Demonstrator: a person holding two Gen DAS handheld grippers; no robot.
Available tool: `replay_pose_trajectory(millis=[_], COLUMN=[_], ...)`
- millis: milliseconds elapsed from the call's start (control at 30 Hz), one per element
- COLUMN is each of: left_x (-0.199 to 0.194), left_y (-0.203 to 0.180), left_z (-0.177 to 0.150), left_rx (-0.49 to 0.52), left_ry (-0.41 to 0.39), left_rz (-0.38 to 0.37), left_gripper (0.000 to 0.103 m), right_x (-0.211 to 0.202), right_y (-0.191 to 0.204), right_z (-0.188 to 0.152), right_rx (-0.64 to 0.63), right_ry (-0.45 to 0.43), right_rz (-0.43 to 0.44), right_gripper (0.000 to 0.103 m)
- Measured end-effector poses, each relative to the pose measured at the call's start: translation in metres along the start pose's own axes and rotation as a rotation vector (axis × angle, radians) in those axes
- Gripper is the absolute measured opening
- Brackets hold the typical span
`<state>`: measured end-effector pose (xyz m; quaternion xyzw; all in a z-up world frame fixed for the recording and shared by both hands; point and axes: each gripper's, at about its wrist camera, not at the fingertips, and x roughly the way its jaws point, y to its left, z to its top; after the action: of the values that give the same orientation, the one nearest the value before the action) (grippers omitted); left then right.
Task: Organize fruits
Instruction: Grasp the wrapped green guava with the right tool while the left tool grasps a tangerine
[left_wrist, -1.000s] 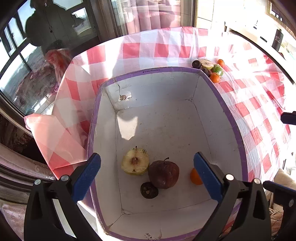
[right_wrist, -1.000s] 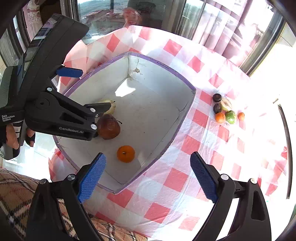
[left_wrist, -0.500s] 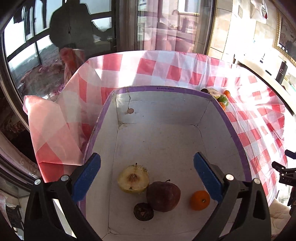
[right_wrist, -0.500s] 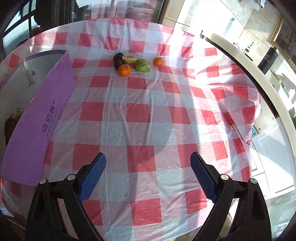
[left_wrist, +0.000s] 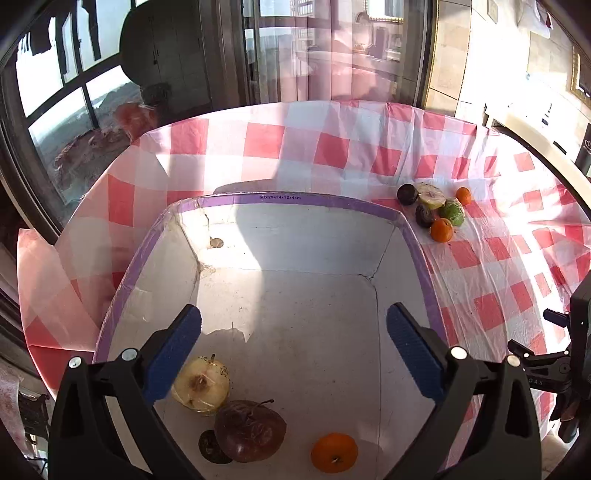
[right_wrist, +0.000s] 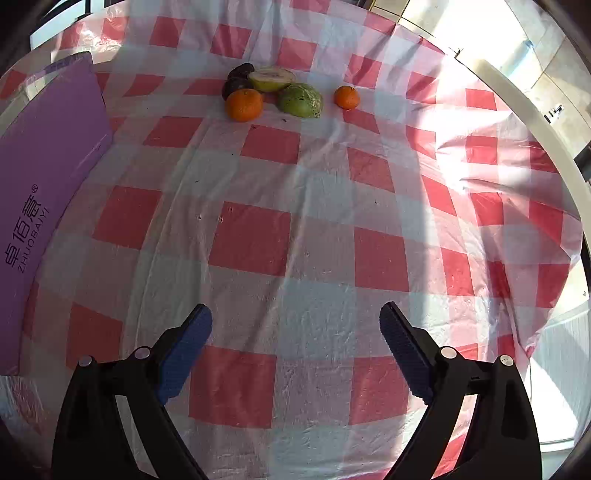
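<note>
1. Since the earlier frames the right gripper (right_wrist: 295, 332) has swung off the box (left_wrist: 240, 199) and is now facing the loose fruit pile (right_wrist: 273, 92) at 12 o'clock in its view; the left gripper (left_wrist: 293, 332) has drawn back a little and is hovering over the box.
2. Both sets of fingers are standing wide apart, holding nothing.
3. Inside the box, at 6 o'clock in the left view, are lying a halved apple (left_wrist: 201, 386), a wrinkled dark apple (left_wrist: 249, 430), a small dark fruit (left_wrist: 210, 446) and an orange (left_wrist: 334, 452).
4. The nearest tangerine (right_wrist: 243, 105) is probably handling light, round and prone to rolling, so gripping across its widest middle seems best; the cut green piece (right_wrist: 301, 99) looks soft and needs gentle pressure.
5. The bench is wearing a thin, creased checked plastic cloth (right_wrist: 295, 240), likely slippery; sunlight is glaring from the windows (left_wrist: 74, 92).
</note>
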<state>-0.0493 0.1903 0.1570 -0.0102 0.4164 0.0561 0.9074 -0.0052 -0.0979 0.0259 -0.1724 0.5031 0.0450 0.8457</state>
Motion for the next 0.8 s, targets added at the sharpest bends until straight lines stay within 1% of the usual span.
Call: replay_pose_trajectory(millis=[67,133,200,233,433,533,667,733,800], left_x=[-0.013,-0.026,-0.032,-0.031,-0.002,0.019,0.054,0.071,0.086], left_y=[-0.019,-0.038,-0.06,-0.072,-0.16,-0.194,-0.225,-0.232,-0.236], left_z=[0.011,0.02,0.026,0.027,0.015,0.005,-0.011,-0.019,-0.024], left_rx=[-0.037,-0.075,-0.106,-0.108,0.01,0.047,0.084,0.099,0.103], left_ry=[-0.051,-0.09,-0.101,-0.093,0.015,0.074,0.172,0.211,0.244], left_rz=[0.0,-0.017,-0.067,-0.089,-0.135,-0.152,-0.152,-0.137,-0.126], left_gripper=[0.101,0.101,0.101,0.101,0.101,0.101,0.101,0.101,0.101], right_x=[0.011,0.022,0.034,0.041,0.08,0.098,0.12,0.128,0.134], right_y=[-0.015,-0.031,-0.044,-0.05,-0.071,-0.073,-0.069,-0.067,-0.063], right_z=[0.018,0.034,0.049,0.056,0.096,0.117,0.146,0.16,0.173], right_rx=[0.012,0.035,0.037,0.031,0.003,-0.029,-0.076,-0.093,-0.114], right_ry=[-0.007,-0.012,-0.016,-0.022,-0.055,-0.087,-0.119,-0.141,-0.159], right_rz=[0.015,0.043,0.058,0.064,0.126,0.16,0.205,0.245,0.264], right_gripper=[0.089,0.089,0.089,0.089,0.088,0.088,0.088,0.088,0.088])
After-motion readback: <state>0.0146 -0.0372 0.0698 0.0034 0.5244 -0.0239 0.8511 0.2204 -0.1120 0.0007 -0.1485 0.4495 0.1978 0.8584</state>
